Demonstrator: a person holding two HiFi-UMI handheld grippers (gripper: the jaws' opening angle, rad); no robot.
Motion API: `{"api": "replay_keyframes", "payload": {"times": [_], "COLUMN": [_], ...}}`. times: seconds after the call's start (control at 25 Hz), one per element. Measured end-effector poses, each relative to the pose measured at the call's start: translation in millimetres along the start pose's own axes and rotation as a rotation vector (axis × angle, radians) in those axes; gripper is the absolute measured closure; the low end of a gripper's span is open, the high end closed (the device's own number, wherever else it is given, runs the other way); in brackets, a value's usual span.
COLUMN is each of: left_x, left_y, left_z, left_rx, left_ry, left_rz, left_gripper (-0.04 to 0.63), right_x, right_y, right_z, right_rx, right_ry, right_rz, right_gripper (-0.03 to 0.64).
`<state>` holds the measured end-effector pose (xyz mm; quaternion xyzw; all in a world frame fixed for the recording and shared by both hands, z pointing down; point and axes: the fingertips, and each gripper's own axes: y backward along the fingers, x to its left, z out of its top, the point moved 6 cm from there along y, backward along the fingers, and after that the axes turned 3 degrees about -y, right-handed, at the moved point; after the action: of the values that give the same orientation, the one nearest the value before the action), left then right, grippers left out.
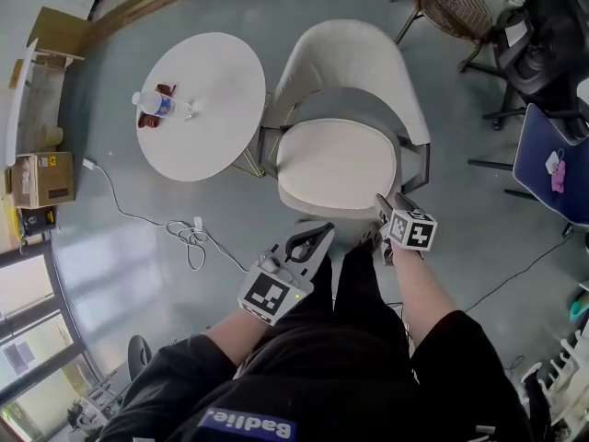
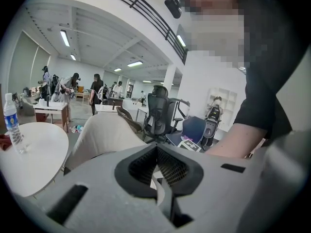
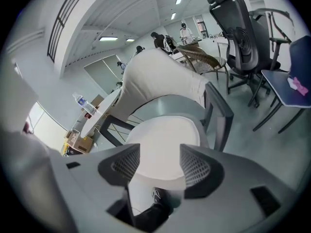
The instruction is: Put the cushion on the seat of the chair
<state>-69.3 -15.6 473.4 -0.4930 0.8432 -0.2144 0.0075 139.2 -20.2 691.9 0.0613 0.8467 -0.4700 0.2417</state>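
The off-white cushion [image 1: 336, 166] lies flat on the seat of the beige chair [image 1: 354, 58], filling it between the grey armrests. My right gripper [image 1: 387, 210] is at the cushion's front right corner, open, with nothing between its fingers. In the right gripper view the cushion [image 3: 165, 140] shows beyond the spread jaws of the right gripper [image 3: 158, 163]. My left gripper [image 1: 311, 243] hangs just in front of the seat's front edge, off the cushion. The left gripper [image 2: 156, 152] is shut on nothing, its jaws meeting, with the chair back [image 2: 104, 132] ahead.
A round white table [image 1: 207, 122] with a water bottle [image 1: 152, 105] stands left of the chair. On the floor are a cable [image 1: 184, 233] and a cardboard box [image 1: 41, 178]. A wicker chair [image 1: 451, 3], black office chair [image 1: 534, 53] and blue chair [image 1: 552, 164] stand right.
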Motion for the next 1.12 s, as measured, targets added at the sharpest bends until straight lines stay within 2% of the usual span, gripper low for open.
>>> {"api": "replay_keyframes", "payload": {"times": [0.16,0.64,0.76,0.96,1.12], "left_x": [-4,-11,-14,-16,-20], "left_y": [10,21,23,26,32], "left_z": [12,59,71,79,88], "left_rx": [-0.010,-0.046,-0.068,-0.076,-0.096], "left_ry": [-0.053,-0.110,-0.102,-0.040,-0.036], "left_rz": [-0.003,0.017,0.023,0.040,0.018], "left_gripper": [0.580,0.580,0.580,0.580,0.580], "right_x": [21,77,93,116,139], "right_y": [28,89,104,130,153], "right_z": [13,48,56,69,77], "right_rx": [-0.012,-0.026,-0.032,-0.048,-0.069], "right_ry": [0.023,0.133,0.171,0.220,0.267], "right_rz": [0.031,0.155,0.189,0.247,0.300], "right_gripper": [0.379,0.379,0.379,0.379,0.379]}}
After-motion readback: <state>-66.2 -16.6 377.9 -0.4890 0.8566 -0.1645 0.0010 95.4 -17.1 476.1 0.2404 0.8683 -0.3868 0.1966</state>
